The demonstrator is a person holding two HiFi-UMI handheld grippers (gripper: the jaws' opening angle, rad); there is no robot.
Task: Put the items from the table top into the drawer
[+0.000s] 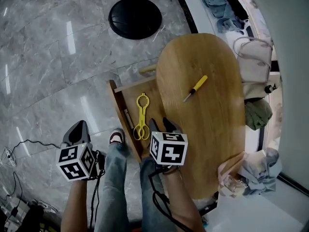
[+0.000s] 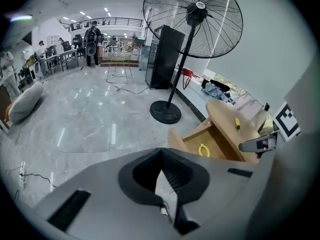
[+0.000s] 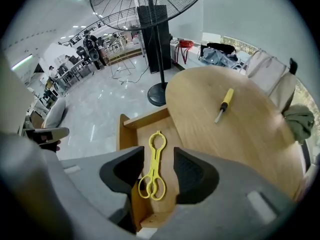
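The yellow plastic tongs (image 1: pixel 141 117) lie flat in the open wooden drawer (image 1: pixel 117 100), which sticks out from the left side of the oval wooden table (image 1: pixel 212 129). A yellow-handled screwdriver (image 1: pixel 195 88) rests on the table top. My right gripper (image 1: pixel 162 125) hangs over the near end of the drawer, open. In the right gripper view the tongs (image 3: pixel 152 166) show between its pads, below them and untouched. My left gripper (image 1: pixel 77 131) is off to the left over the floor, its jaws together and empty.
A standing fan's black round base (image 1: pixel 134 17) sits on the marble floor beyond the drawer. Bags and cloth (image 1: pixel 256 66) crowd the table's right side. My legs and a shoe (image 1: pixel 116 137) are just left of the drawer. Cables (image 1: pixel 19 146) run along the floor at left.
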